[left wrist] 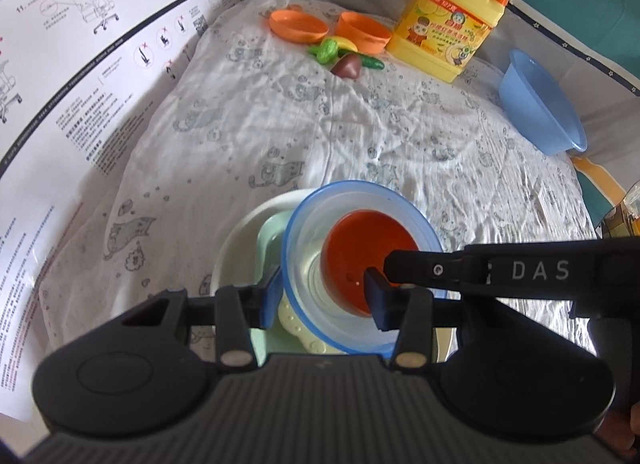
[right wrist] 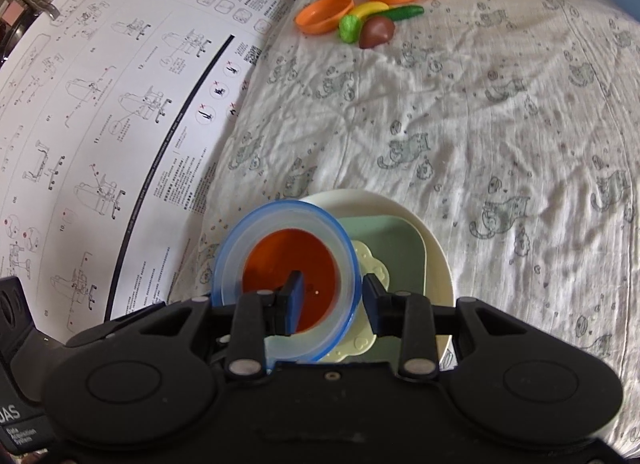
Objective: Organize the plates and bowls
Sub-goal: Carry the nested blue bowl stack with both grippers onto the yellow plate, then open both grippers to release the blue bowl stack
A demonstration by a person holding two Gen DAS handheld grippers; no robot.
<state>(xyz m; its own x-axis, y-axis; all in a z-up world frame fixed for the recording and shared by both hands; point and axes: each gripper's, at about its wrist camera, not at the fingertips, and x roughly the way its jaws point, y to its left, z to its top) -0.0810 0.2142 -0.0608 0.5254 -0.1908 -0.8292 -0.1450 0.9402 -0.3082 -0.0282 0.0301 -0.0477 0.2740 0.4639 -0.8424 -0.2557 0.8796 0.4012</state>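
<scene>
A clear bowl with a blue rim (left wrist: 304, 264) holds a small orange bowl (left wrist: 360, 248). It sits tilted on a stack: a cream flower-shaped plate (right wrist: 370, 264), a pale green square plate (right wrist: 392, 248) and a white round plate (right wrist: 436, 260). My left gripper (left wrist: 324, 296) straddles the clear bowl's near-left wall, jaws apart. My right gripper (right wrist: 332, 300) straddles the same bowl's right wall (right wrist: 348, 264), one finger inside, one outside, with a gap. The right gripper's finger (left wrist: 420, 264) reaches in from the right in the left wrist view.
An orange plate (left wrist: 298, 26) and orange bowl (left wrist: 362, 30) lie at the far end with toy vegetables (left wrist: 348, 58) and a yellow detergent jug (left wrist: 448, 20). A blue bowl (left wrist: 540, 104) stands at the right. A printed instruction sheet (left wrist: 88, 76) stands along the left.
</scene>
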